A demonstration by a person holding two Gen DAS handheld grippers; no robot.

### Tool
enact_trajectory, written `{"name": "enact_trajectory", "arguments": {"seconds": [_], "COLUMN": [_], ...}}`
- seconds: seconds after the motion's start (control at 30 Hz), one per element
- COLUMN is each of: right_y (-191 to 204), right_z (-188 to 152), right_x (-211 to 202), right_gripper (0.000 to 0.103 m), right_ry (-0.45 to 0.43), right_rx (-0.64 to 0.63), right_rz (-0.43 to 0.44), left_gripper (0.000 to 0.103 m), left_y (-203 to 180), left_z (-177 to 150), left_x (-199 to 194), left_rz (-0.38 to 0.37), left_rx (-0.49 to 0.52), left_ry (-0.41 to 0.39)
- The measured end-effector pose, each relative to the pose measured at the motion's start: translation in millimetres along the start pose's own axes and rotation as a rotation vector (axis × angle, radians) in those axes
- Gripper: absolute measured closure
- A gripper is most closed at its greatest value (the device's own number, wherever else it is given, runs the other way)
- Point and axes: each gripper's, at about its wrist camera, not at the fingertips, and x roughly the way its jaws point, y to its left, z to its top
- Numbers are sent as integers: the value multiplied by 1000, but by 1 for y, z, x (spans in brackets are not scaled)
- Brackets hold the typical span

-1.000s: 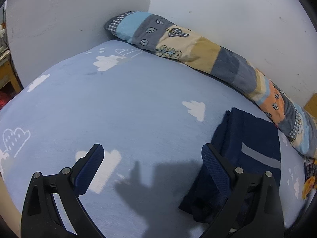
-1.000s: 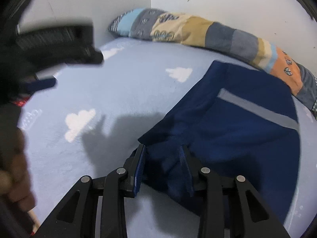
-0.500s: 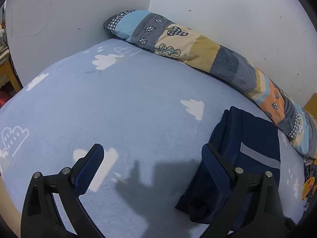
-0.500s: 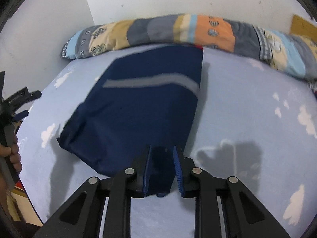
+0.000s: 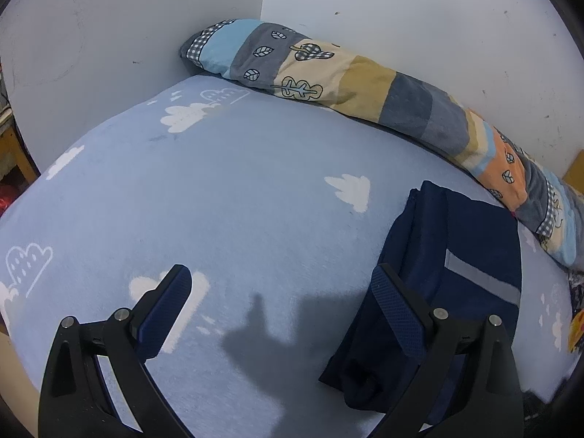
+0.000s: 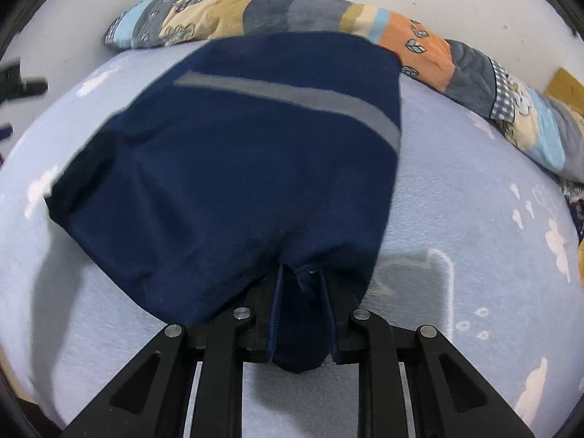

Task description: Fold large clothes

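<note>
Navy garment (image 6: 233, 168) on the bed (image 6: 474, 219), soft, limp, light: sags ahead of right gripper (image 6: 301, 292) fingers pinching its near hem. Left gripper (image 5: 281, 306) wide, empty; grab folded edge beside its right finger.

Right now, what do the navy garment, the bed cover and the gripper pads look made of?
Navy garment: soft matte knit, probably fleece or jersey; it drapes and creases, with a flat grey stripe.
Bed cover: light blue plush fabric with a short fuzzy nap and white cloud prints.
Pads on the left gripper: blue, likely rubber; the pad shows a fine grid texture.
</note>
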Motion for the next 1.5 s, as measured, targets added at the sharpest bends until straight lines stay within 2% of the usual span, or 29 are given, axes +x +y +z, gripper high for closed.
{"name": "enact_trajectory", "arguments": {"seconds": [0.13, 0.27, 0.43, 0.5, 0.53, 0.63, 0.77, 0.87, 0.93, 1.0, 1.13, 1.23, 1.33, 1.5], "right_y": [-10, -24, -44, -43, -41, -41, -39, -42, -48, -49, -28, -13, -12, -6], "right_z": [28, 75, 125, 131, 134, 131, 134, 134, 127, 110, 67, 45, 43, 39], "right_x": [-19, 0, 49, 63, 74, 98, 101, 78, 56, 37, 6, 16, 30, -5], "right_gripper": [81, 81, 78, 78, 78, 77, 78, 81, 77, 78, 79, 77, 77, 78], "right_ry": [-80, -98, -58, -36, 4, 84, 107, 45, 15, 2, -9, 26, 45, -3], "right_rx": [13, 33, 69, 63, 50, 23, -1, 8, 48, 71, 9, -52, -48, -48], "right_rz": [-31, -53, -59, -75, -78, -71, -67, -31, -6, 53, 116, 77, 77, 72], "left_gripper": [3, 3, 3, 3, 3, 3, 3, 3, 3, 3, 3, 3, 3, 3], "left_y": [-4, -10, -18, -22, -27, -37, -41, -40, -39, -39, -44, -49, -51, -54], "left_z": [-1, -3, -2, -2, -2, -4, -7, -7, -7, -7, -9, -9, -11, -14], "left_x": [2, 4, 12, 14, 16, 16, 12, 10, 9, 11, 12, 11, 9, 12], "left_rz": [-5, -5, -5, -12, -16, -24, -34, -35, -41, -42, -52, -57, -72, -113], "left_rx": [6, 31, 47, 58, 72, 103, 122, 125, 118, 117, 126, 136, 135, 179], "left_ry": [6, 10, 18, 24, 27, 29, 28, 22, 25, 32, 44, 45, 49, 77]}}
